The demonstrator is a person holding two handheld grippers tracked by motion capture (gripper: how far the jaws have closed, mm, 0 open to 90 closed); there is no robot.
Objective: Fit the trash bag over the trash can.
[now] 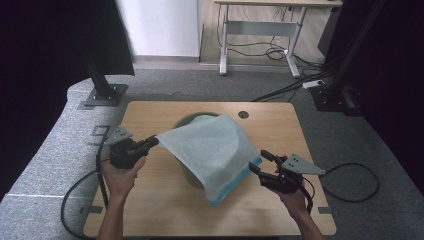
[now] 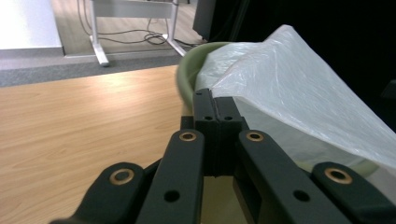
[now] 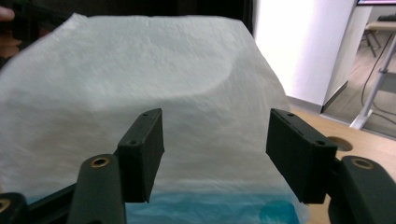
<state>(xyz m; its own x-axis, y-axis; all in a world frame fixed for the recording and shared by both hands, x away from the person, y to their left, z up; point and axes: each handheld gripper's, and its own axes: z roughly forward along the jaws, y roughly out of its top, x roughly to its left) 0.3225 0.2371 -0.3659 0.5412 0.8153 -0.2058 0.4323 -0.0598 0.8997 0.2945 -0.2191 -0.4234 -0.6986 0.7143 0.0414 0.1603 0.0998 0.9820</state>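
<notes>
white unlabelled bag [image 1: 212, 147] pinched by left gripper [image 1: 153, 142]; right gripper [image 1: 258, 162] parted, empty.

A white, finely textured bag [image 1: 215, 150] with a blue near edge drapes a pale green bowl [image 1: 186, 121] on the light wood-grain table [image 1: 165, 200].

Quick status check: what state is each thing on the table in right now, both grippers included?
Left gripper: shut on a corner of the bag, holding it up.
Right gripper: open, jaws beside the bag's lower edge, not pinching it.
White bag: spread and draped over the bowl, blue edge hanging at the near side.
Green bowl: upright on the table, mostly covered.
Table: wooden, bearing the bowl.
</notes>
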